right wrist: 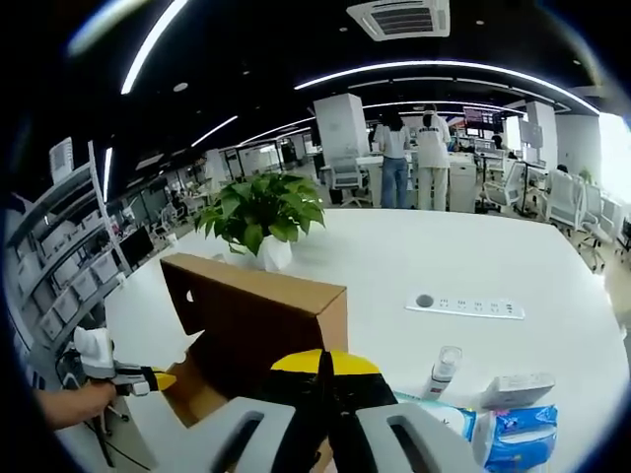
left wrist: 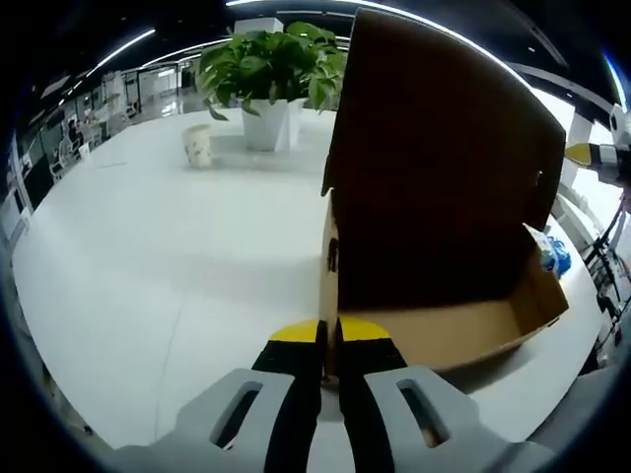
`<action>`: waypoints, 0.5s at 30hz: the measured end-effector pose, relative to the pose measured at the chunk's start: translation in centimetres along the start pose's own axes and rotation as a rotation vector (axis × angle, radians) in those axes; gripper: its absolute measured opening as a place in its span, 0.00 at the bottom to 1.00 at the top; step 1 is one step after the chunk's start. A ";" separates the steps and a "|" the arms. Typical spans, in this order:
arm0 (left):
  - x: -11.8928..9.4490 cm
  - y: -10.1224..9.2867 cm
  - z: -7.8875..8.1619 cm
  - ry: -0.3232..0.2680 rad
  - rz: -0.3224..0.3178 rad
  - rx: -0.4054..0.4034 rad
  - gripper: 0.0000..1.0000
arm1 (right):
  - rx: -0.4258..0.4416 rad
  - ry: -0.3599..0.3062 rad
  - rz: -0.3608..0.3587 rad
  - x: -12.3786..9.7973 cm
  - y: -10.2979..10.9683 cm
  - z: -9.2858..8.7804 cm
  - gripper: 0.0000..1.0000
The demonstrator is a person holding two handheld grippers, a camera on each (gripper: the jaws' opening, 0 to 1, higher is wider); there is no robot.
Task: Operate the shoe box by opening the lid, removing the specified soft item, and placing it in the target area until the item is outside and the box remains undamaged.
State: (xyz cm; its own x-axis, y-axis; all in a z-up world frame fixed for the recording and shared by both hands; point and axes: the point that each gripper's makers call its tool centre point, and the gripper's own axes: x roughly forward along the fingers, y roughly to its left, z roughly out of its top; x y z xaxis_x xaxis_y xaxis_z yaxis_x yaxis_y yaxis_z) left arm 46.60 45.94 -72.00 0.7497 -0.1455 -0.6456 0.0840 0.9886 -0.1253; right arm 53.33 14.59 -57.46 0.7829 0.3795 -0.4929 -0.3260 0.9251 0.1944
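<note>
White table [left wrist: 148,276] spans left gripper view. Shoe box [left wrist: 444,217] centre-right, lid raised, directly ahead of left gripper [left wrist: 328,340], jaws pressed together at box's near wall. Right gripper [right wrist: 325,372] jaws closed, lower centre, box [right wrist: 258,313] just beyond. Potted plant [left wrist: 271,74] upper centre.

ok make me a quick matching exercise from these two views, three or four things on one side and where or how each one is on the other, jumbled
Things
1. shoe box lid
2. potted plant
3. paper cup
4. blue packets

Places or states
A. lying at the near table edge, right of a small bottle, in the right gripper view
B. raised upright, box open
C. standing alone on the white table, left of the plant, in the left gripper view
D. in a white pot beyond the box

Pairs: 1-B, 2-D, 3-C, 4-A
</note>
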 end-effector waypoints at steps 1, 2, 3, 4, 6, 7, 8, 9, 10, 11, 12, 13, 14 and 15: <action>0.0 0.0 0.0 0.000 0.000 0.002 0.02 | -0.002 -0.002 -0.002 -0.1 0.0 -0.1 0.00; 0.0 0.0 0.0 0.000 0.001 0.002 0.02 | -0.006 -0.004 -0.002 -0.1 0.1 -0.1 0.00; 0.0 0.0 0.0 0.001 0.002 0.001 0.02 | -0.013 -0.005 -0.004 -0.2 0.1 -0.2 0.00; 0.0 0.1 0.0 0.001 0.003 0.000 0.02 | -0.021 -0.006 -0.006 -0.2 0.2 -0.2 0.00; 0.0 0.1 0.0 0.000 0.006 -0.005 0.02 | -0.025 -0.006 -0.007 -0.2 0.2 -0.3 0.00; 0.0 0.1 -0.1 -0.001 0.008 -0.007 0.02 | -0.026 -0.006 -0.007 -0.2 0.1 -0.3 0.00; 0.0 0.1 -0.1 -0.001 0.010 -0.009 0.02 | -0.027 -0.006 -0.008 -0.2 0.1 -0.3 0.00; 0.0 0.1 -0.1 -0.003 0.012 -0.010 0.02 | -0.030 -0.006 -0.008 -0.3 0.2 -0.3 0.00; -0.1 0.1 -0.1 -0.004 0.013 -0.012 0.02 | -0.032 -0.006 -0.008 -0.3 0.2 -0.3 0.00; -0.1 0.1 -0.1 -0.005 0.014 -0.015 0.02 | -0.033 -0.006 -0.007 -0.3 0.2 -0.3 0.00; -0.1 0.1 -0.1 -0.006 0.014 -0.018 0.02 | -0.034 -0.006 -0.007 -0.4 0.2 -0.3 0.00; -0.1 0.1 -0.1 -0.005 0.013 -0.019 0.02 | -0.036 -0.006 -0.007 -0.4 0.2 -0.4 0.00; -0.1 0.1 -0.1 -0.005 0.013 -0.019 0.02 | -0.038 -0.006 -0.007 -0.4 0.2 -0.4 0.00; -0.1 0.1 -0.1 -0.005 0.012 -0.019 0.02 | -0.038 -0.006 -0.007 -0.4 0.2 -0.4 0.00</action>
State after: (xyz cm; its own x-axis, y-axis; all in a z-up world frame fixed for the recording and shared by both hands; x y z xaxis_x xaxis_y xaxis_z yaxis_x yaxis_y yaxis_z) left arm 46.46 46.09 -72.08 0.7536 -0.1331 -0.6438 0.0622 0.9893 -0.1317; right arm 52.72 14.64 -57.54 0.7887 0.3729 -0.4889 -0.3403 0.9269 0.1580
